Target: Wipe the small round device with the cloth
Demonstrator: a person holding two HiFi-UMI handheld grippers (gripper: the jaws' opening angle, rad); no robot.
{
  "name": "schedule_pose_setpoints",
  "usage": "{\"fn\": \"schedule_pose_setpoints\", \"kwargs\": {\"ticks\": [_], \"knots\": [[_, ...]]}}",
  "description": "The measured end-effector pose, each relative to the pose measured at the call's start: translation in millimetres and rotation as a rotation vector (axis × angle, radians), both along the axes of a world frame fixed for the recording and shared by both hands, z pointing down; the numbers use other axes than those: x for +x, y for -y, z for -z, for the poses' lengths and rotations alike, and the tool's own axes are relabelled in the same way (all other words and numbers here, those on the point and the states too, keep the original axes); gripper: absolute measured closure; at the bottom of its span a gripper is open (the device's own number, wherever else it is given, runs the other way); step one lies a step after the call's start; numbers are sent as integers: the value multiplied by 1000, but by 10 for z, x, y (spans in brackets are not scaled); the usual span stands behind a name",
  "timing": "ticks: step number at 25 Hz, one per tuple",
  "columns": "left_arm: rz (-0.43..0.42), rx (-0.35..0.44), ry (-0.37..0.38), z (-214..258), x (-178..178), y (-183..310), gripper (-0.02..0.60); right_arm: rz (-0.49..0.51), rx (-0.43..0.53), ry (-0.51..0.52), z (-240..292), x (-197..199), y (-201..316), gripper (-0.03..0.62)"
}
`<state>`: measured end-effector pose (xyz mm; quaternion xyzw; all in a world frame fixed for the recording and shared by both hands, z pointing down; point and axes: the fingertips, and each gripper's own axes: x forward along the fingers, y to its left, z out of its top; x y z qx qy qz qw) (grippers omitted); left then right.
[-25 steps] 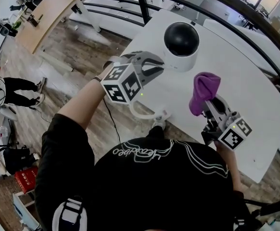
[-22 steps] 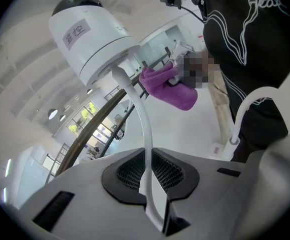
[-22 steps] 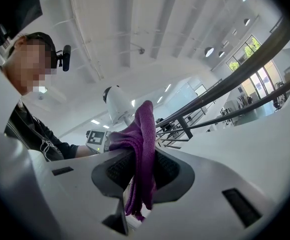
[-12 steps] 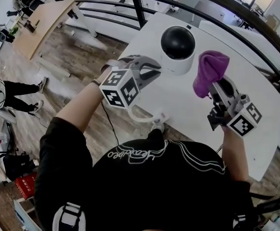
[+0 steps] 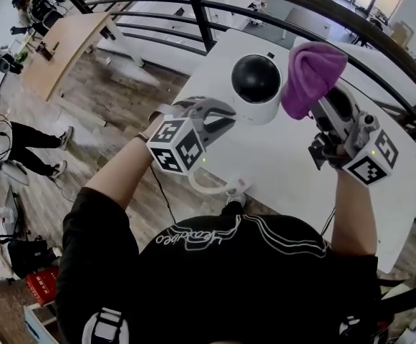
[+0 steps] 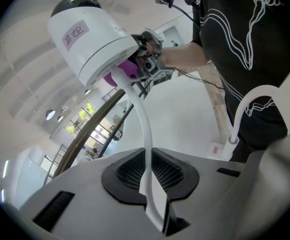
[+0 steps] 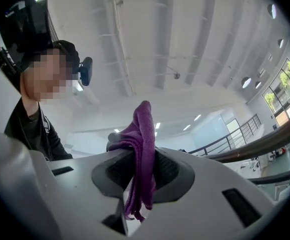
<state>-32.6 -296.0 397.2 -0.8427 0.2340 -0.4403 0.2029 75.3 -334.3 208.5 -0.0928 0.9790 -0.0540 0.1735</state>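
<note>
The small round device [image 5: 256,84] is a white camera with a black dome, standing on the white table [image 5: 293,170]. Its white cable [image 5: 208,186] loops off the near table edge. My left gripper [image 5: 225,115] sits just left of the device, its jaws shut on that cable [image 6: 145,134]. In the left gripper view the device [image 6: 92,34] looms above, tilted. My right gripper [image 5: 322,100] is raised at the device's right, shut on a purple cloth [image 5: 311,74] that bunches above the jaws. In the right gripper view the cloth [image 7: 142,149] hangs through the jaws [image 7: 142,176].
A black metal railing [image 5: 193,6] runs behind the table. The cable's plug [image 5: 238,187] lies at the table's near edge. Wooden floor and another table [image 5: 71,27] lie to the left, where a person [image 5: 28,138] stands.
My right gripper has lifted the purple cloth up and forward, from low on the table to beside the device's right. The left gripper has stayed by the device.
</note>
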Motion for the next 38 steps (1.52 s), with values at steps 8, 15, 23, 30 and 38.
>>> {"fn": "schedule_pose_setpoints", "kwargs": {"ticks": [8,15,23,30,38], "knots": [[0,-12,7,2,11,6,537,93,98,24,154,-126,-51,522],[6,-16,5,15,3,1,537,155,153,4,150,-218,-221,522],[20,-16,-1,-38,-1,17,537,160,156,-5,31,-203,-297,522],[37,-13,-4,-35,7,13,537,88,264,-59,-81,-161,-506,522],[51,-13,-4,-30,-17,11,537,64,338,-132,-202,-200,-705,522]]}}
